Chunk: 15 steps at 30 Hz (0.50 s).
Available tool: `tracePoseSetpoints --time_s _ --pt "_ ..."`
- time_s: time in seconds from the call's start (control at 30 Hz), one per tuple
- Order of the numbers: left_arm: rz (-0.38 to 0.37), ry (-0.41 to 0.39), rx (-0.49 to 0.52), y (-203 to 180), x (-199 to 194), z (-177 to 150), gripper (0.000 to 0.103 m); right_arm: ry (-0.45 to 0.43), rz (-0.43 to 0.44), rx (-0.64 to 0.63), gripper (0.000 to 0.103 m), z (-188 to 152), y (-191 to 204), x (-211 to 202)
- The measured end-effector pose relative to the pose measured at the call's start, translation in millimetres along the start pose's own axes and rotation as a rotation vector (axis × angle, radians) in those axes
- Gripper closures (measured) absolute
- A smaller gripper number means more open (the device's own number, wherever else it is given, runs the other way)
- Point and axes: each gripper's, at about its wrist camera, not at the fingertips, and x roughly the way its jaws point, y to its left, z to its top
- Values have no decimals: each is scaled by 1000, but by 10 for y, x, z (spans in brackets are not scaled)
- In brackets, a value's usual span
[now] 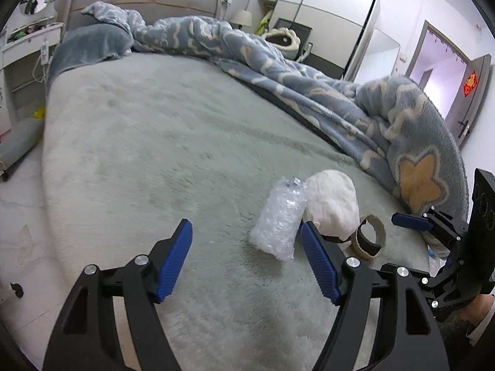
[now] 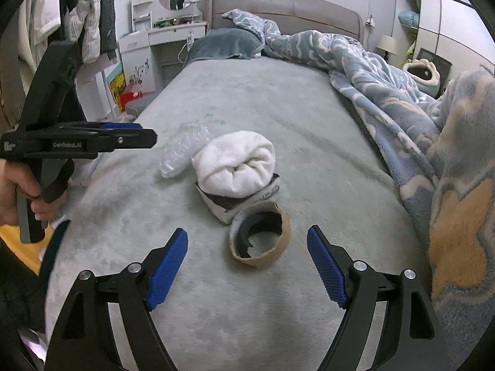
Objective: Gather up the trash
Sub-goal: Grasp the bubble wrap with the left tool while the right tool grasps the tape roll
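Note:
On the grey bed lie a clear bubble-wrap bag, a white rolled sock and a cardboard tape ring. My left gripper is open and empty, just short of the bubble wrap. In the right wrist view the tape ring lies just ahead of my open, empty right gripper. Behind it the sock rests on a crumpled black-and-white wrapper, with the bubble wrap to the left. The left gripper shows from the side.
A rumpled blue blanket covers the bed's right side, close to the trash. A grey pillow and headboard are at the far end. A white dresser stands left of the bed. The floor is to the left.

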Motion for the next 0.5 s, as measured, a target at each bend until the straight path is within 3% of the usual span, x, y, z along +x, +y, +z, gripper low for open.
tracePoseSetpoints --time_s 0.27,0.43,0.5 --pt "13 52 -12 -1 246 3 32 24 -25 -94 36 -88 43 138" --pt "-12 53 -42 15 341 39 44 31 -30 -127 43 -106 73 204" --pt "-28 59 -48 9 381 45 54 28 -32 -127 45 -97 64 214"
